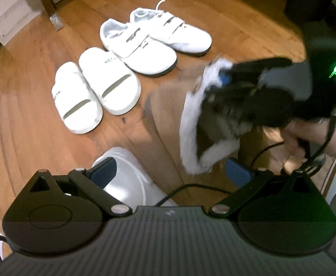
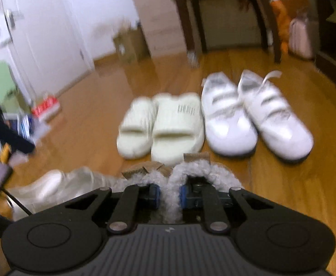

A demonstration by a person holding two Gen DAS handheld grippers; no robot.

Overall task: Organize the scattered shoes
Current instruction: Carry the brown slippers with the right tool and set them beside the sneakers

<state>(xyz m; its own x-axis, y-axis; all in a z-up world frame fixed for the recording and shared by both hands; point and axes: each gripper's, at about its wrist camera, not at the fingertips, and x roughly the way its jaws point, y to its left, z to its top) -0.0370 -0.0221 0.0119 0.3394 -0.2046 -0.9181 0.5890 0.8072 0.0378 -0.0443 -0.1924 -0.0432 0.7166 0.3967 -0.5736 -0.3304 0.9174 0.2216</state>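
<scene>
the right gripper is clamped on the fuzzy white rim of a fur-lined slipper; in the left wrist view it reaches in from the right, tilted down, with the slipper hanging off the wood floor, and a hand grips its handle at the right edge. the left gripper points steeply down, its blue pads wide apart with nothing between them, above a white shoe lying on the floor. farther off, a pair of white slides and a pair of white sneakers sit side by side in a row.
</scene>
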